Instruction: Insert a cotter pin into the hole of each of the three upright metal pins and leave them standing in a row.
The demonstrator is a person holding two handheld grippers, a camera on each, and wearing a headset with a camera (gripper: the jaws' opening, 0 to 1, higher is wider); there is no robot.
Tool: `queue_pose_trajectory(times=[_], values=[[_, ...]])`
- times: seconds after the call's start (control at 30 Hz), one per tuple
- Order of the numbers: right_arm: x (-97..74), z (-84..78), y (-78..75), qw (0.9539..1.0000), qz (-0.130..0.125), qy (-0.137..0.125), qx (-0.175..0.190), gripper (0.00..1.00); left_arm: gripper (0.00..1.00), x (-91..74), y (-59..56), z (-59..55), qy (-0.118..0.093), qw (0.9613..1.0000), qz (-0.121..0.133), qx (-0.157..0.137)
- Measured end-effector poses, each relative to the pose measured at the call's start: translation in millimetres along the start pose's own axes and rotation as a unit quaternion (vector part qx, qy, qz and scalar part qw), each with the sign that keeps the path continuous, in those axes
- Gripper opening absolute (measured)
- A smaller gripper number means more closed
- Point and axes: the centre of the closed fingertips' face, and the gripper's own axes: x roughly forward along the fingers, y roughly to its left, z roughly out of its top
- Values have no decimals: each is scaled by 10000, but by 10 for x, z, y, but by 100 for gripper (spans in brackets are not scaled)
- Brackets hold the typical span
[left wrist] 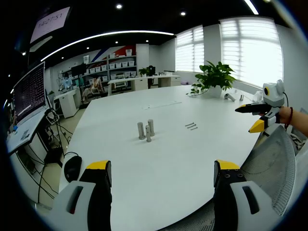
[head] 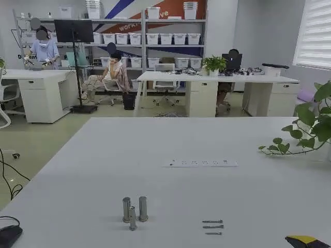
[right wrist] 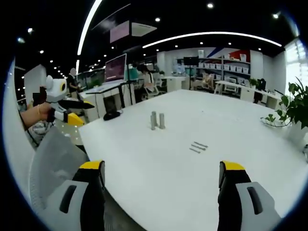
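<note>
Three upright metal pins (head: 133, 209) stand bunched together on the white table (head: 170, 139), near its front edge. Three cotter pins (head: 212, 227) lie flat in a short stack to their right. In the left gripper view my left gripper (left wrist: 162, 175) is open and empty, held back off the table edge, with the metal pins (left wrist: 146, 131) and cotter pins (left wrist: 191, 126) well ahead. My right gripper (right wrist: 162, 168) is also open and empty, facing the metal pins (right wrist: 157, 120) and cotter pins (right wrist: 198, 146) from a distance. Its yellow tip (head: 305, 241) peeks in at the bottom right.
A white power strip (head: 201, 163) lies mid-table. A trailing green plant (head: 310, 129) sits at the right edge. A black mouse (head: 8, 235) rests at the front left corner. A mesh chair back (left wrist: 274, 163) stands by the table edge. People sit at desks far behind.
</note>
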Motion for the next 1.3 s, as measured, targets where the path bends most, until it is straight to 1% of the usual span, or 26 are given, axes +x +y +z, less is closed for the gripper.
queue_pose_trajectory(times=[0.2,0.37,0.53,1.03,1.13,1.3], values=[[17,3,15,10000,20,-10,-3,100,88,-4,28,-1,31,10000,39,7],[28,-23,27,10000,32,43,-5,100,88,-5,43,3,27,10000,61,10],[19,-11,15,10000,12,21,5,100,88,2,40,-19,71,10000,48,42],[22,-4,10,10000,61,63,-13,98,87,23,52,-5,54,10000,49,54],[29,2,13,10000,70,53,-20,99,87,18,40,0,35,10000,38,51],[34,0,-1,9999,55,70,-71,100,87,14,26,-14,63,9999,28,83]])
